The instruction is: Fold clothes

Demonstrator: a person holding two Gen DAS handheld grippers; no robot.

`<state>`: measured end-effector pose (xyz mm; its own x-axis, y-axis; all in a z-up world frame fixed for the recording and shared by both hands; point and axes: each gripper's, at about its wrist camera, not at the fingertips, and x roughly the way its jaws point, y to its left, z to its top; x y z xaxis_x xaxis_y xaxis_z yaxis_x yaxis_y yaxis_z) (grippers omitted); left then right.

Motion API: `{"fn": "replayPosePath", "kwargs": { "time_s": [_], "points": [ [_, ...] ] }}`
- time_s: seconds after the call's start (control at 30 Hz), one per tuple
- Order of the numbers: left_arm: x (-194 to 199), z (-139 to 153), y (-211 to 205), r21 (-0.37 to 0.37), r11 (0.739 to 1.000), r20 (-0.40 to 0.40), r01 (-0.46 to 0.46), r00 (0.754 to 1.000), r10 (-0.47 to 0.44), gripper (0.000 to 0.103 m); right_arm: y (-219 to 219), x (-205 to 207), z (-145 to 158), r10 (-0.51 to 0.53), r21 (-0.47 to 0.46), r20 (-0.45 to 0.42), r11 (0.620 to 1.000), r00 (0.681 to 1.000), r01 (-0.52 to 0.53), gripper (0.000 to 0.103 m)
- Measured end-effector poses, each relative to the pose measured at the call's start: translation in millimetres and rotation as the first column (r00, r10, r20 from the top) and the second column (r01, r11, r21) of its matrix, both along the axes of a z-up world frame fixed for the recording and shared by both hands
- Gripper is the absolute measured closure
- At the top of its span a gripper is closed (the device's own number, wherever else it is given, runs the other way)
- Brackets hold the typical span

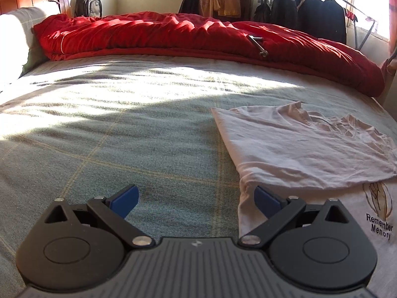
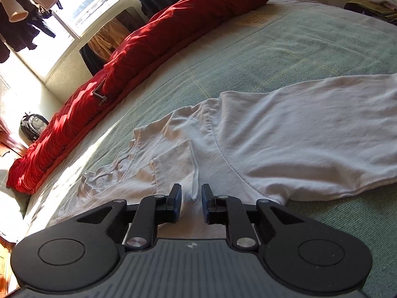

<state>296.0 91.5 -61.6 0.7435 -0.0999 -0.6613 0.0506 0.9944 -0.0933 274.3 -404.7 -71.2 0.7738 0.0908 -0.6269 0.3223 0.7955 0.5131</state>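
Observation:
A white T-shirt [image 1: 305, 146] lies partly folded on the bed, with a printed "Remember Memory" motif [image 1: 379, 213] showing at its near right edge. My left gripper [image 1: 197, 201] is open wide just above the blanket; its right pad [image 1: 266, 202] rests at the shirt's near left corner, and nothing is held. In the right wrist view the T-shirt [image 2: 297, 144] spreads to the right, its sleeve [image 2: 173, 164] folded inward. My right gripper [image 2: 191, 203] hovers low over that sleeve's hem, jaws a narrow gap apart with white cloth showing between them.
A green checked blanket [image 1: 124, 144] covers the bed. A rolled red duvet [image 1: 173, 37] runs along the far side, with a pillow [image 1: 12, 39] at left. Behind it stand a backpack [image 1: 88, 3] and a rack of hanging dark clothes [image 1: 310, 12].

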Motion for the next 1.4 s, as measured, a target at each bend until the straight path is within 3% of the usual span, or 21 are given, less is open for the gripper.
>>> {"fn": "replayPosePath", "kwargs": {
  "time_s": [0.1, 0.17, 0.23, 0.33, 0.43, 0.53, 0.6, 0.73, 0.83, 1.0, 1.07, 1.23, 1.4],
  "points": [
    [-1.0, 20.0, 1.2, -0.07, 0.997, 0.057, 0.029, 0.998, -0.025, 0.004, 5.8, -12.3, 9.6, 0.011, 0.001, 0.03, 1.0, 0.999, -0.011, 0.058],
    [13.1, 28.4, -4.3, -0.187, 0.978, 0.061, 0.089, 0.995, -0.079, 0.006, 10.3, -19.9, 14.5, 0.028, 0.019, 0.05, 0.999, 0.998, -0.029, 0.057],
    [30.9, 25.4, -10.9, -0.321, 0.935, 0.043, 0.153, 0.988, -0.147, 0.006, 14.8, -27.5, 19.4, 0.044, 0.037, 0.07, 0.998, 0.997, -0.047, 0.054],
    [51.7, 7.2, -20.7, -0.416, 0.897, -0.037, 0.148, 0.983, -0.18, 0.021, 21.5, -38.9, 26.7, 0.067, 0.063, 0.101, 0.995, 0.993, -0.074, 0.051],
    [45.8, -15.5, -21.0, -0.451, 0.882, -0.1, 0.137, 0.974, -0.202, 0.022, 25.5, -48.1, 29.7, 0.094, 0.055, 0.104, 0.993, 0.99, -0.101, 0.047],
    [26.3, -30.7, -13.3, -0.461, 0.872, -0.124, 0.163, 0.962, -0.245, 0.028, 26.8, -53.8, 28.8, 0.116, 0.039, 0.085, 0.992, 0.99, -0.12, 0.044],
    [16.7, -25.6, -8.8, -0.426, 0.892, -0.128, 0.149, 0.966, -0.223, 0.029, 28.3, -56.9, 27.9, 0.121, 0.045, 0.084, 0.991, 0.989, -0.125, 0.044],
    [16.9, 6.5, -5.6, -0.375, 0.909, -0.013, 0.18, 0.98, -0.2, 0.028, 35.6, -62.8, 27.6, 0.132, 0.066, 0.098, 0.988, 0.986, -0.139, 0.04],
    [34.3, 12.9, -15.1, -0.396, 0.895, 0.003, 0.203, 0.975, -0.22, 0.028, 44.8, -64.9, 28.9, 0.149, 0.072, 0.102, 0.985, 0.984, -0.157, 0.039],
    [44.8, -25.5, -24.3, -0.355, 0.923, -0.101, 0.149, 0.975, -0.196, 0.029, 48.8, -70.9, 29.1, 0.16, 0.071, 0.092, 0.983, 0.983, -0.167, 0.037],
    [30.1, -26.8, -16.8, -0.356, 0.919, -0.057, 0.169, 0.978, -0.202, 0.028, 48.1, -73.8, 29.3, 0.166, 0.061, 0.087, 0.983, 0.982, -0.171, 0.036],
    [29.4, -4.3, 1.4, -0.333, 0.935, -0.059, 0.122, 0.987, -0.15, 0.029, 50.4, -74.0, 26.3, 0.184, 0.067, 0.089, 0.979, 0.979, -0.19, 0.034],
    [68.0, 10.4, -0.7, -0.387, 0.913, 0.007, 0.129, 0.99, -0.137, 0.029, 65.3, -70.4, 24.2, 0.228, 0.068, 0.086, 0.97, 0.97, -0.234, 0.034]
  ]
}}
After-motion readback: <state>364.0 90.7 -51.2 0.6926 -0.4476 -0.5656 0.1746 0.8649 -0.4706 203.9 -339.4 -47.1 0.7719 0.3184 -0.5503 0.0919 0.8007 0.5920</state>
